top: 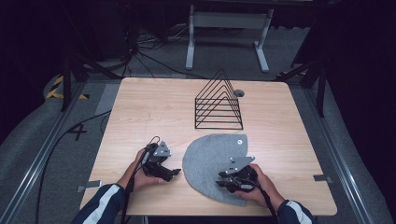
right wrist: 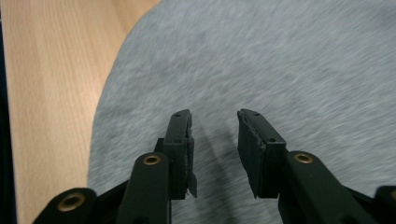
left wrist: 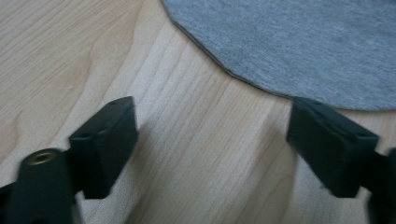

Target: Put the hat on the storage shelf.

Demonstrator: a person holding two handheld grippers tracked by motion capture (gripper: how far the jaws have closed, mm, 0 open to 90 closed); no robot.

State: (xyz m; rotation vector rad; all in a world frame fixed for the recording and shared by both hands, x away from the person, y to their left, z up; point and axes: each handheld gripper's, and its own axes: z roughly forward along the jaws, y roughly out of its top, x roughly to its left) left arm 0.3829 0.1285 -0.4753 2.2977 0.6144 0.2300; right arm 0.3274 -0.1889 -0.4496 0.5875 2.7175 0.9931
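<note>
A pale wooden table (top: 140, 112) with rounded corners sits lit at the centre, and the room around it falls away into near black. Grey carpet floor (top: 28, 135) wraps the table on all sides. Metal rails (top: 35, 165) run along the floor on both flanks. Beyond the table's far edge stands a white metal frame (top: 229, 35) on two feet, with black cables (top: 140, 49) tangled over the carpet beside it. A patch of yellow-and-black tape (top: 55, 88) marks the floor at far left. A "4" (top: 78, 132) is marked on the floor there too.
</note>
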